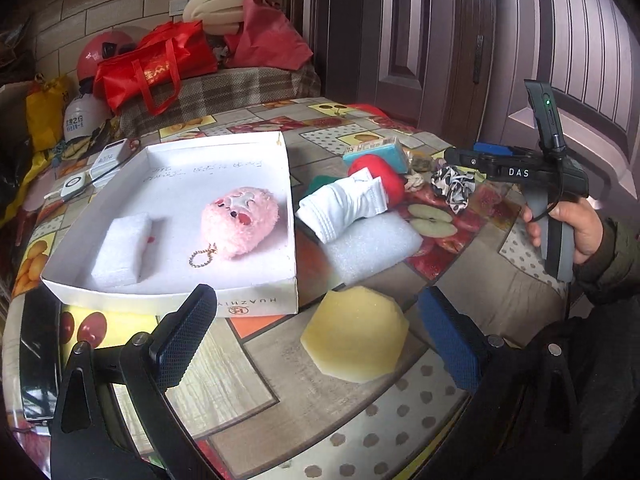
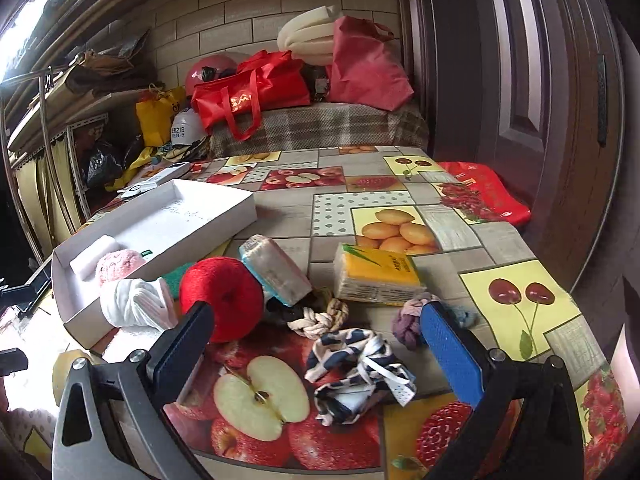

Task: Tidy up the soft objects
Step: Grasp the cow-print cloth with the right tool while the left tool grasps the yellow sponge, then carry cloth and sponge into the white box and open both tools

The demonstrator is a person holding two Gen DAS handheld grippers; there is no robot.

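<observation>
Tools both gaping, empty; spongy yellow hexagon between left pads.

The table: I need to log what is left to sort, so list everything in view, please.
white box: 1, white, table's left part
foam block: 1, white, inside the box
plush toy: 1, pink, inside the box
yellow sponge: 1, yellow, between the left fingers
white sock: 1, white, on a foam sheet
foam sheet: 1, white, right of the box
yarn ball: 1, red, table's middle
tissue pack: 1, yellow, behind the scrunchie
patterned scrunchie: 1, black and white, between the right fingers
table: 1, fruit-print cover
left gripper: open
right gripper: open, held by a hand
</observation>
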